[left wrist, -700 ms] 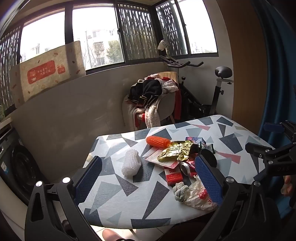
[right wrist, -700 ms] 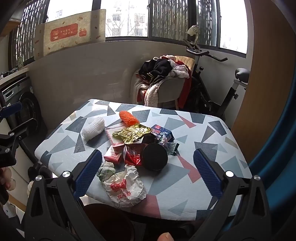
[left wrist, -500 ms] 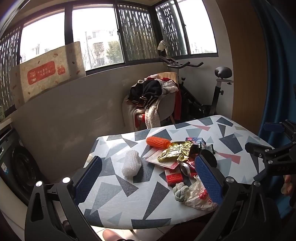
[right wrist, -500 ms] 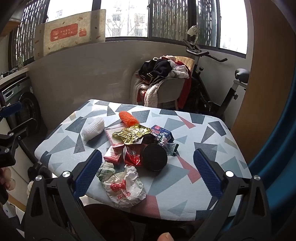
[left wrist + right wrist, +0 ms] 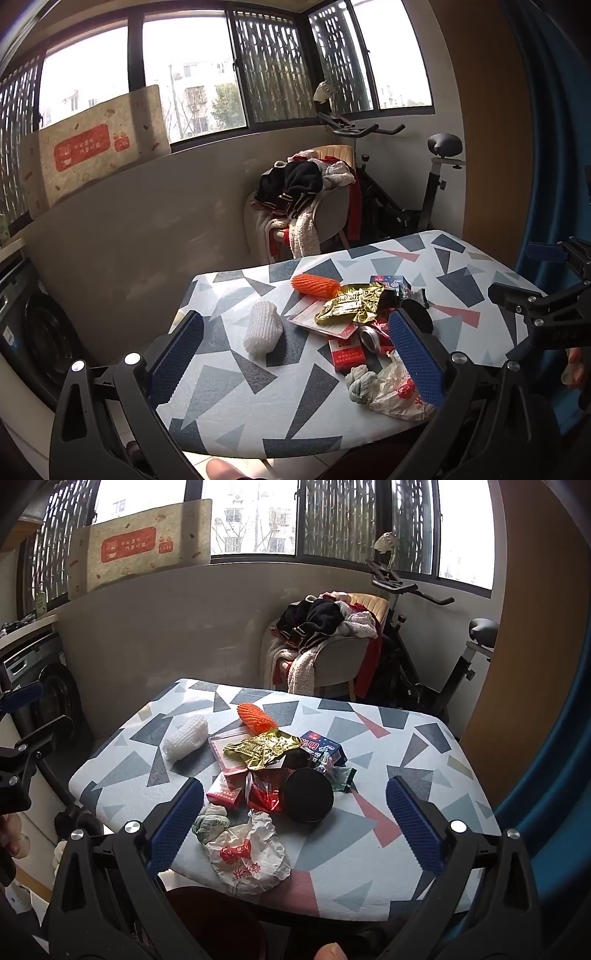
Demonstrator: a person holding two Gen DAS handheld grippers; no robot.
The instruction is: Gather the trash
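Left gripper point(image 5: 295, 358) spread wide, nothing between its ribbed blue pads; right gripper point(image 5: 295, 821) likewise wide and empty. Both hang short of the table's near edge, tilted down toward the litter. Table point(image 5: 424, 812) wears a white cloth printed with grey, navy and coral triangles. Trash sits heaped at the middle of it. Nearest the right gripper's gap: a crumpled white plastic bag point(image 5: 247, 856) with red Chinese print, not legible, overhanging the near edge; touching it, a wadded green-and-white wrapper point(image 5: 210, 823). Behind these, a red cigarette-style carton point(image 5: 223, 794) with white writing too small to read, a crinkled red foil wrapper point(image 5: 264, 790), and a round matte-black lid point(image 5: 308, 794) propped on edge. Further back, a creased gold foil packet point(image 5: 264, 751) lying over a flat pink-edged card, and a blue box point(image 5: 323, 747) with red and white characters. In the left view a dented drink can point(image 5: 369, 338) lies just beside the right-hand pad. An orange foam fruit net point(image 5: 256, 718) sits at the far side; a white foam fruit net point(image 5: 186, 738) lies apart to the left. Behind, on the sill, a beige board point(image 5: 144, 548) with an orange label.
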